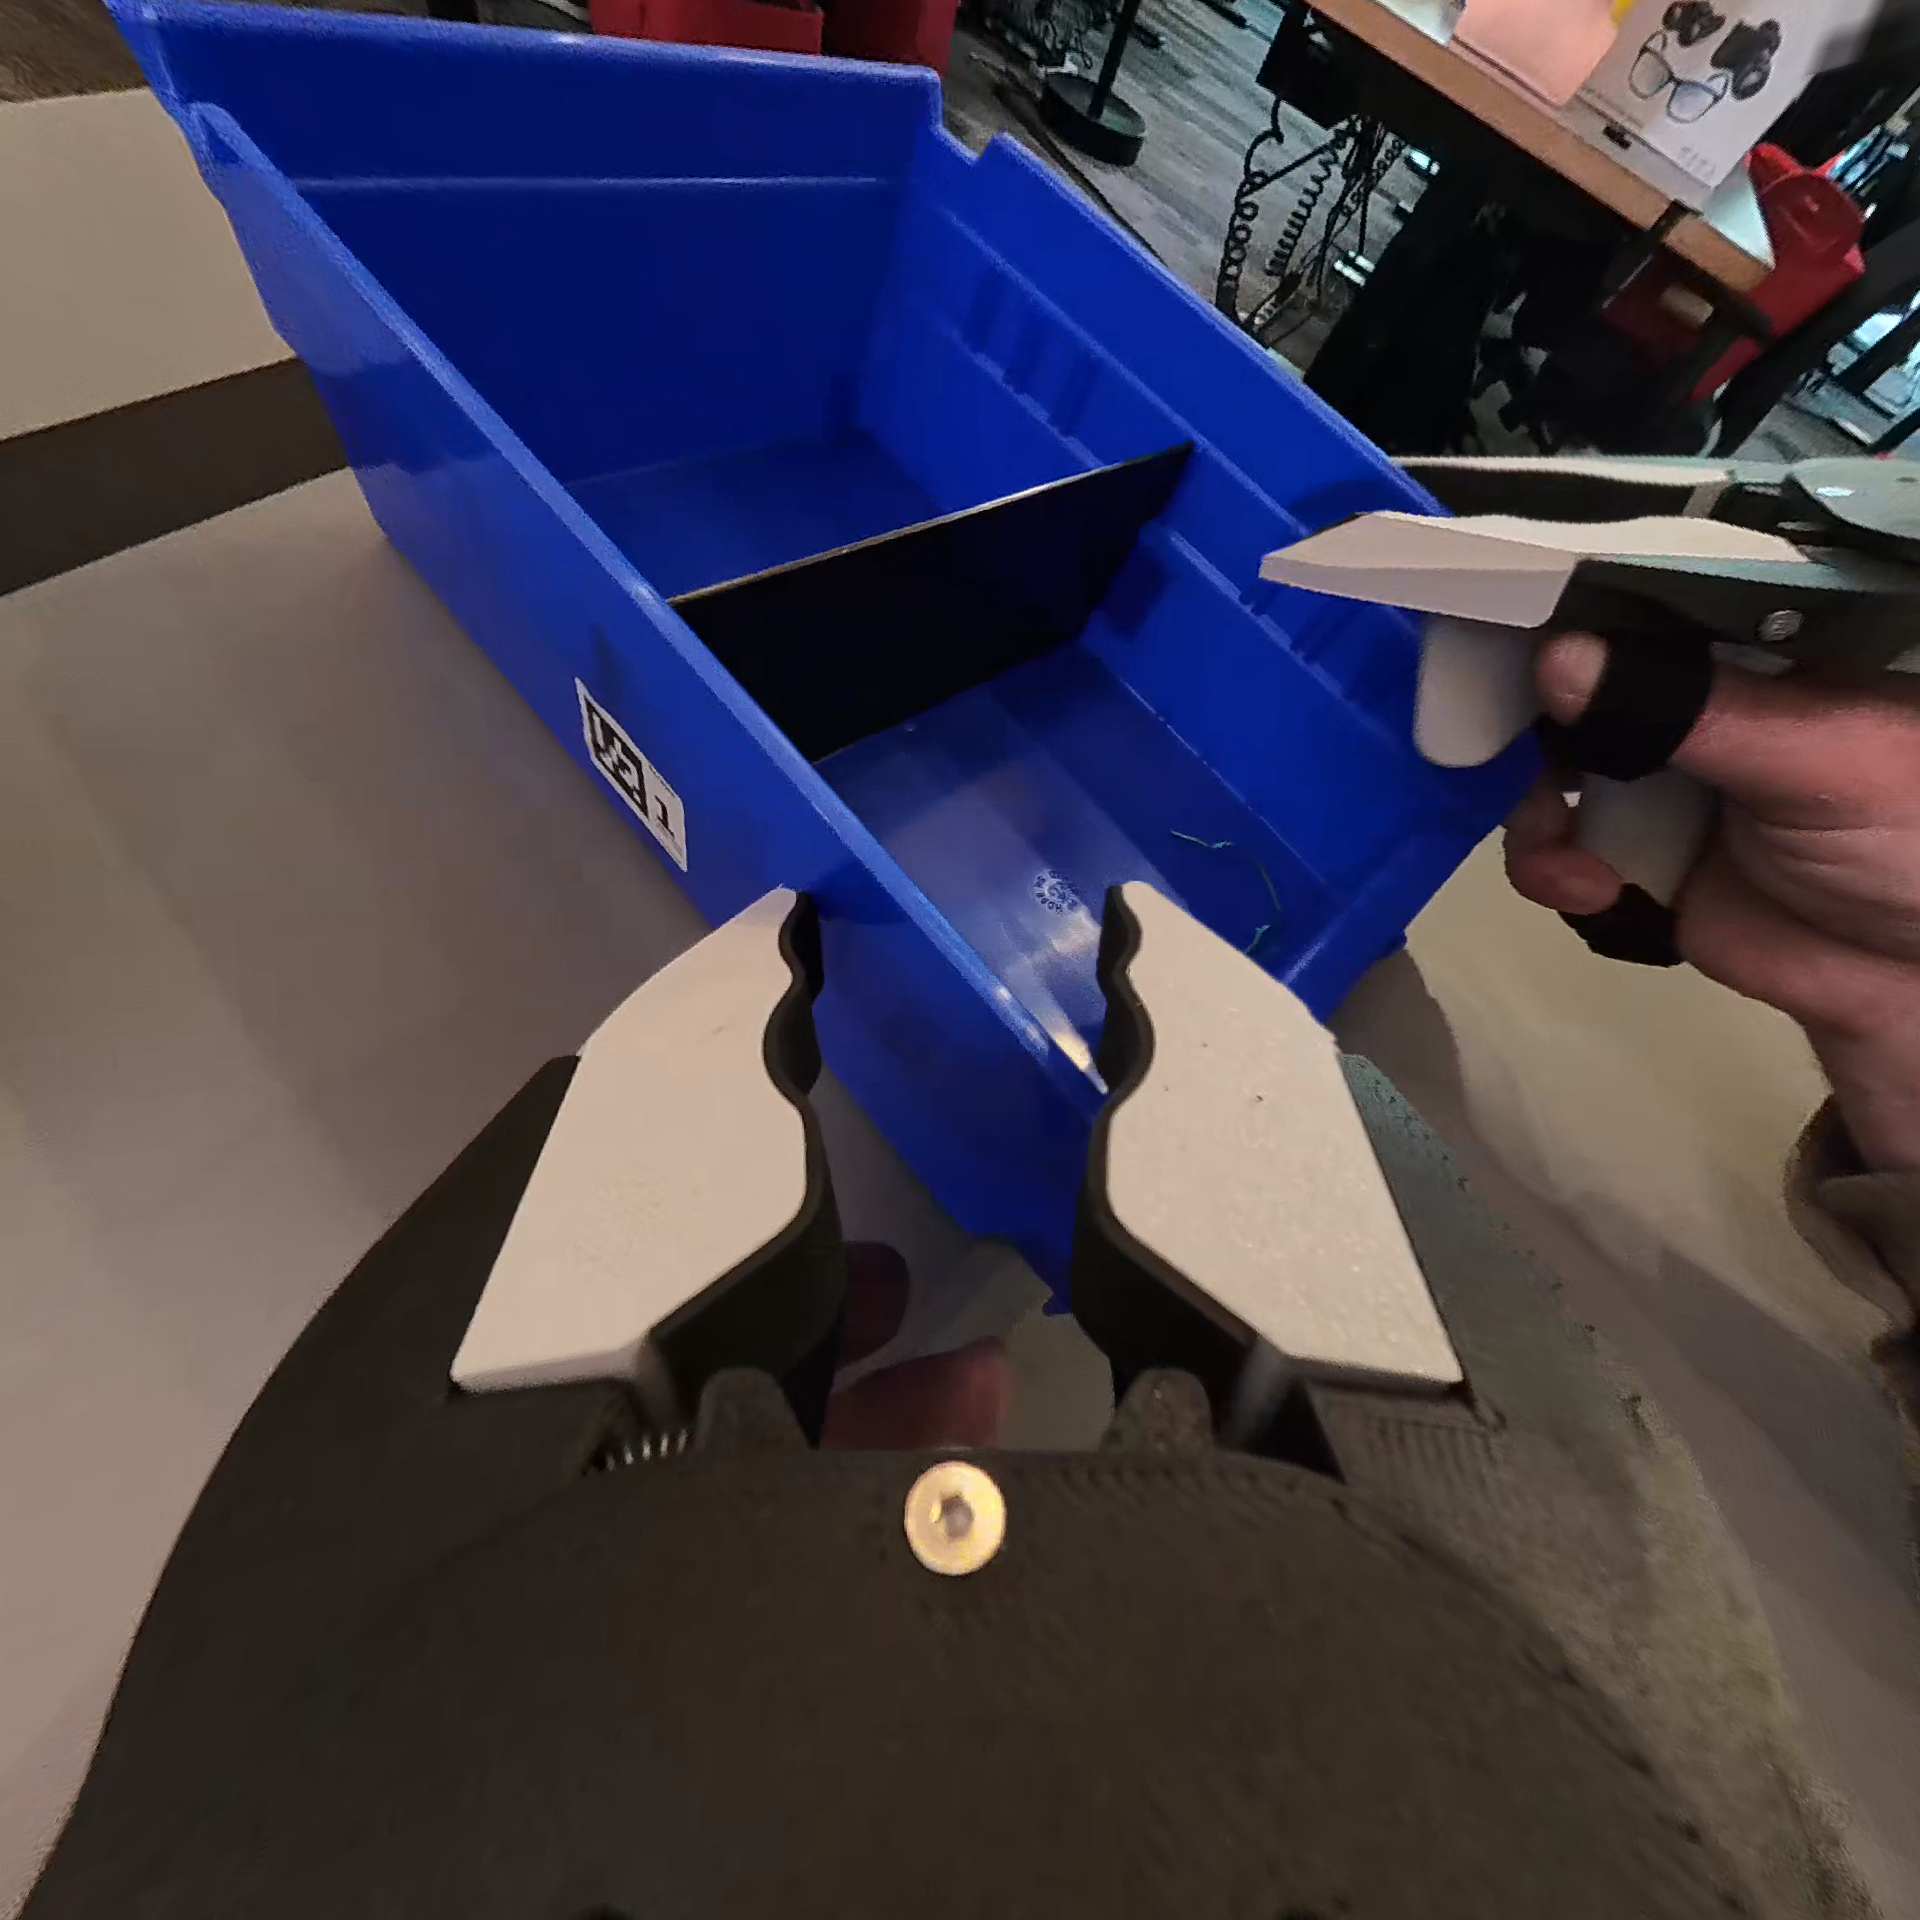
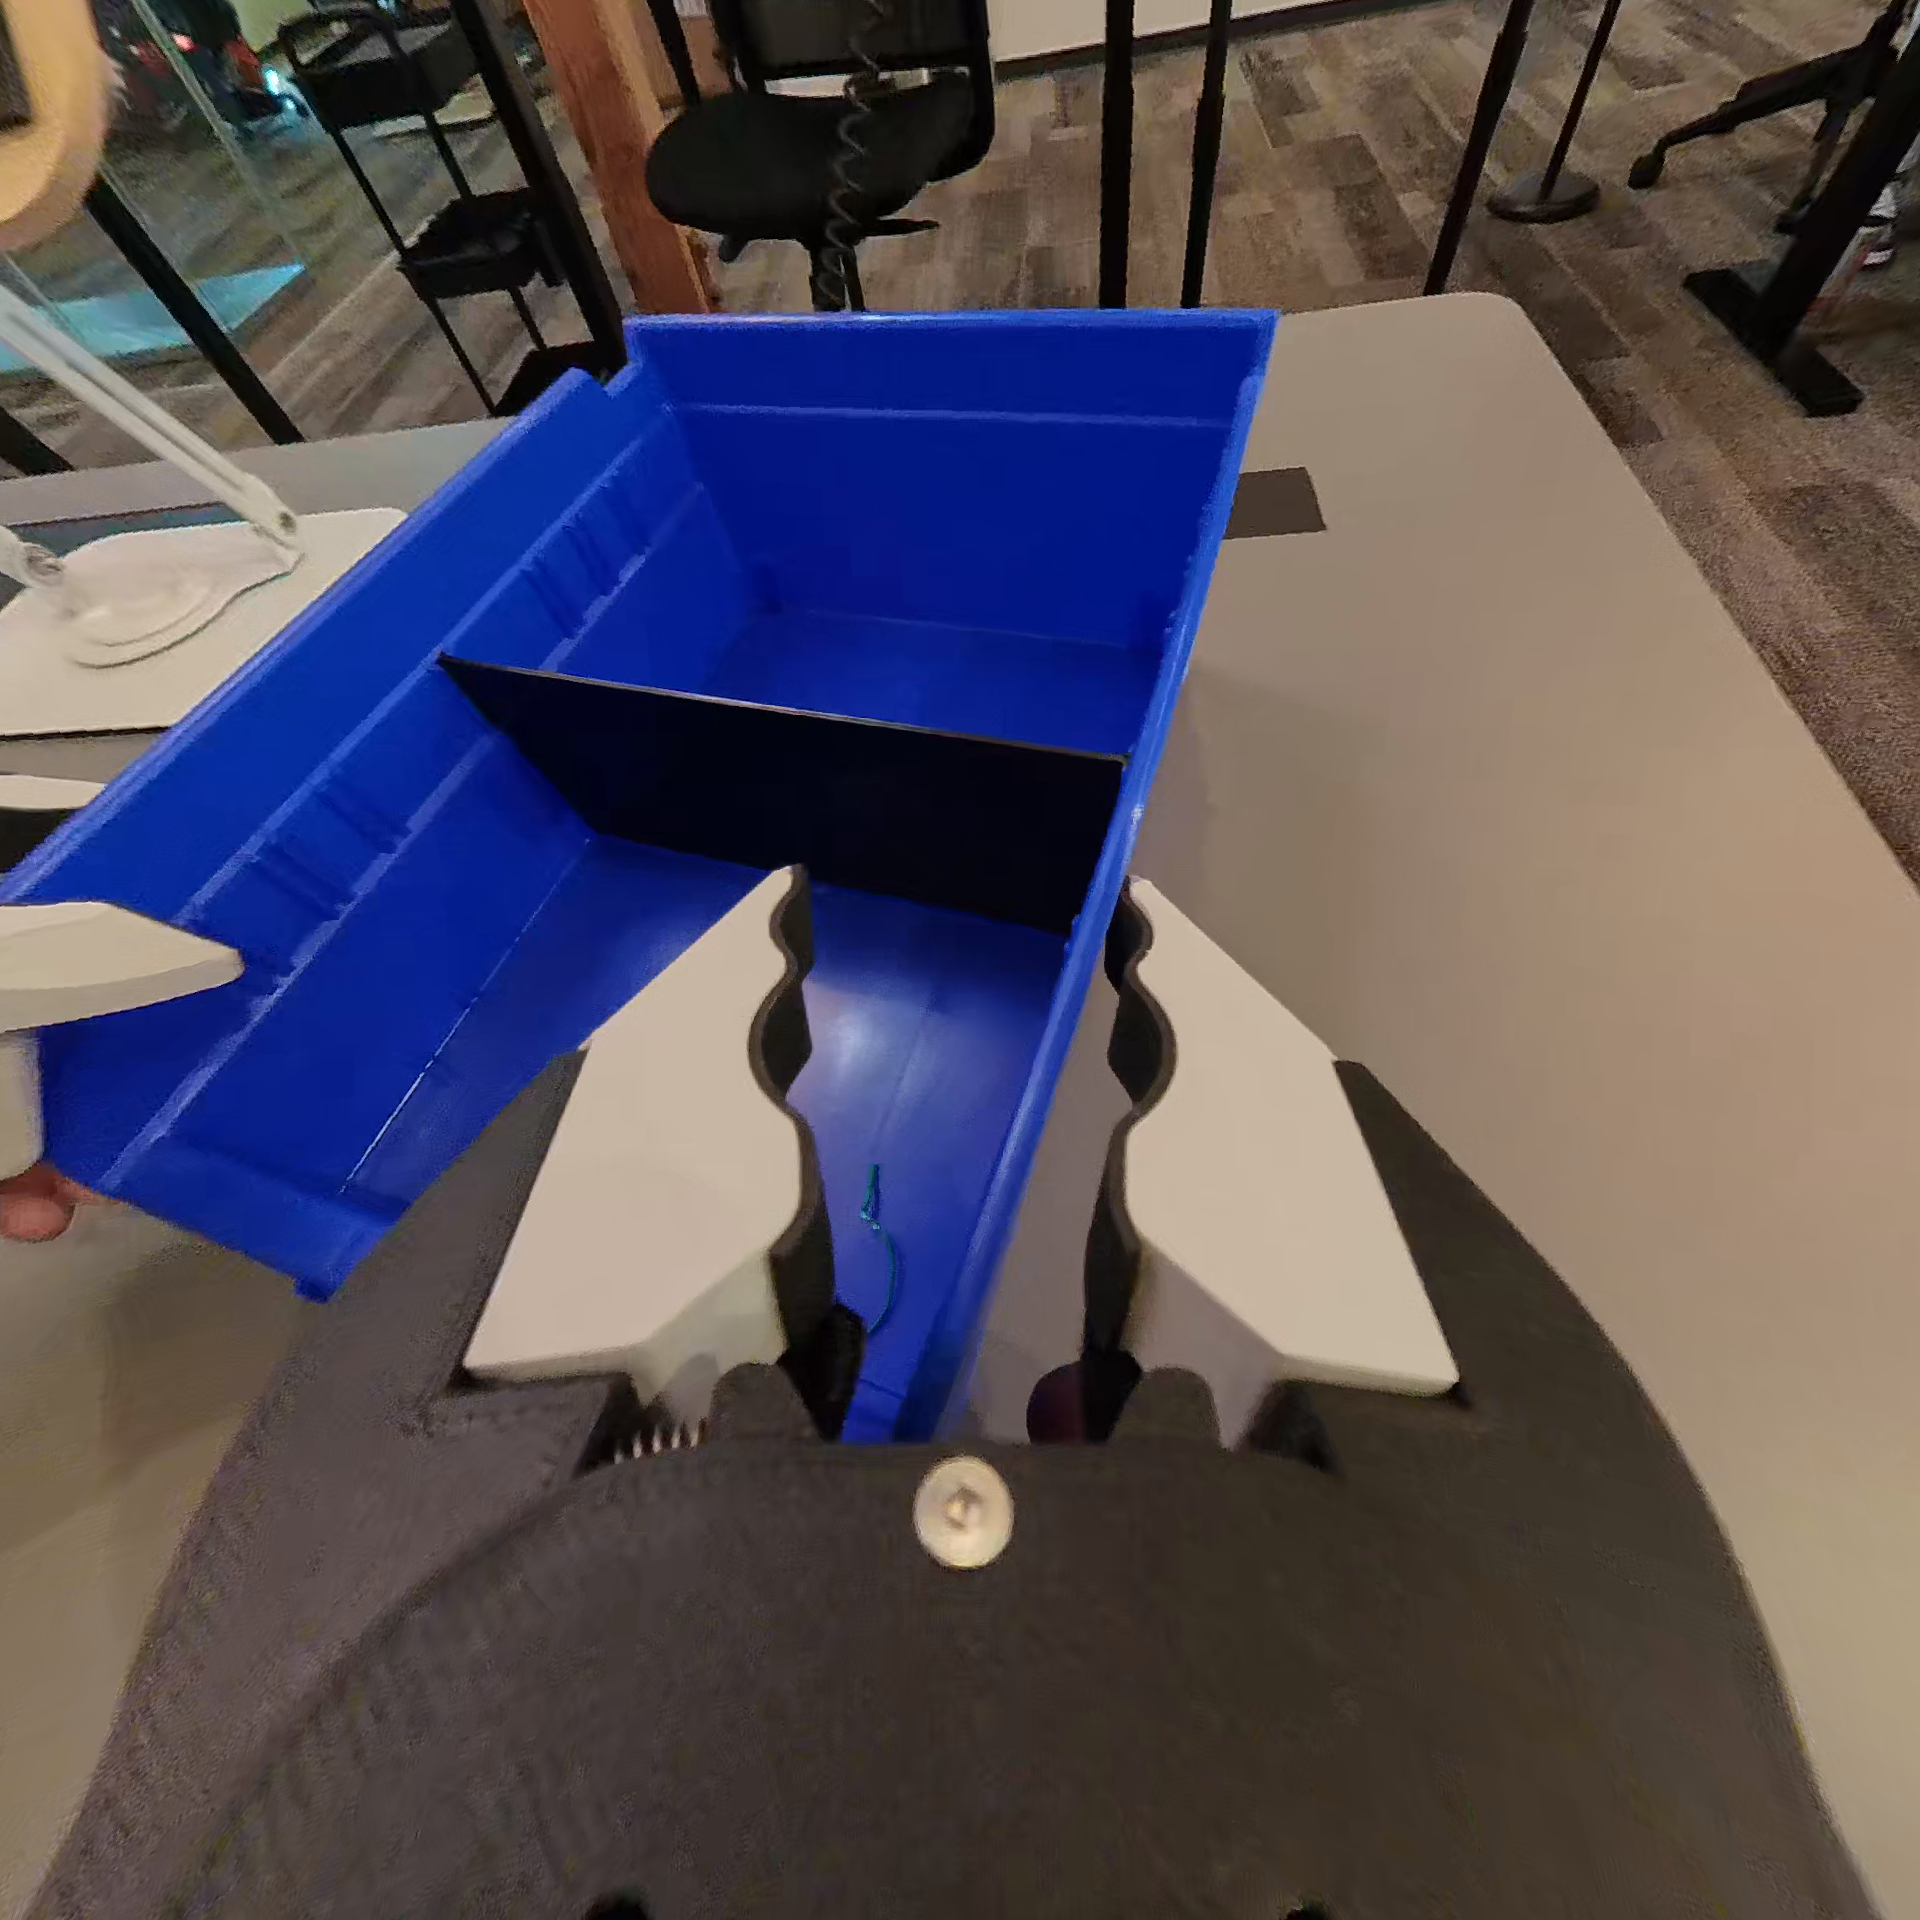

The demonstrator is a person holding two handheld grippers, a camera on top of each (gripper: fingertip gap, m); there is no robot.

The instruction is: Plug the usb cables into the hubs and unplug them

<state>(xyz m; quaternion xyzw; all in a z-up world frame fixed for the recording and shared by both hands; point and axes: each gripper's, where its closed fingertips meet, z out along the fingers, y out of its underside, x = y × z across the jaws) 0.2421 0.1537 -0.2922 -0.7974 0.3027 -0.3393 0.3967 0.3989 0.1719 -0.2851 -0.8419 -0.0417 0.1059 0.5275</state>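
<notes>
No USB cable or hub shows in either view. A blue plastic bin (image 1: 623, 312) with a black divider (image 1: 914, 623) stands on the grey table. My left gripper (image 1: 956, 904) is open, its fingers astride the bin's near left wall. My right gripper (image 2: 966, 885) is open, astride the bin's right wall (image 2: 1039, 1143); it also shows in the left wrist view (image 1: 1340, 525), held by a hand (image 1: 1766, 810). One finger (image 2: 114, 961) of the left gripper shows over the bin's left wall. Both compartments hold nothing but a thin green thread (image 2: 881, 1236).
The bin (image 2: 935, 499) bears a white sticker (image 1: 631, 774) on its outer left side. A white lamp base (image 2: 156, 613) stands left of it. The grey table (image 2: 1507, 831) stretches to the right, with a black patch (image 2: 1278, 501). Chairs and stands are beyond the table edge.
</notes>
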